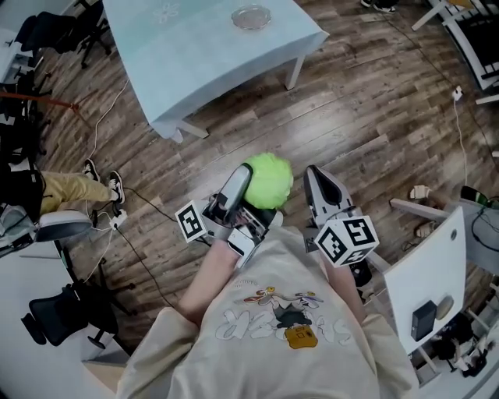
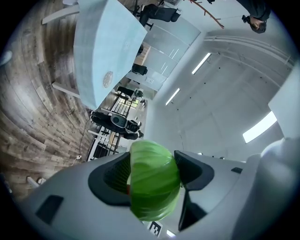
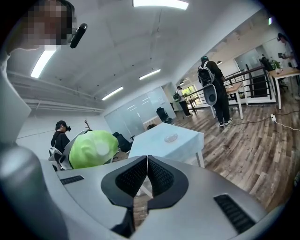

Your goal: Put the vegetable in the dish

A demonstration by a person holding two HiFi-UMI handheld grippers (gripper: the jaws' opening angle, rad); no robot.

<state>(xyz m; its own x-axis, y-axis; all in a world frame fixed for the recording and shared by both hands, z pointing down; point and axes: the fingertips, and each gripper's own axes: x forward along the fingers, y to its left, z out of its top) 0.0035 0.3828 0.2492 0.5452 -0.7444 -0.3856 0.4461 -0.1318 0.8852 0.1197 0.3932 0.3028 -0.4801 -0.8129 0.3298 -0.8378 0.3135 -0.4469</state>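
The green cabbage point(image 1: 269, 181) is clamped between the part-open jaws of the left gripper point(image 2: 151, 173), well apart from the table point(image 1: 195, 62). The glass dish point(image 1: 251, 16) is seen far ahead on it. The right gripper point(image 3: 146, 161) is closed, empty.

The left tongs point(image 2: 153, 165) are clamping a round, leafy green vegetable point(image 2: 154, 187) – its dark pads point(image 2: 115, 176) are pressing against it on both sides. Beyond them, a pale blue surface point(image 2: 103, 42) is standing on a wooden floor point(image 2: 28, 112), carrying a small clear dish point(image 2: 108, 78) – well apart from the vegetable.
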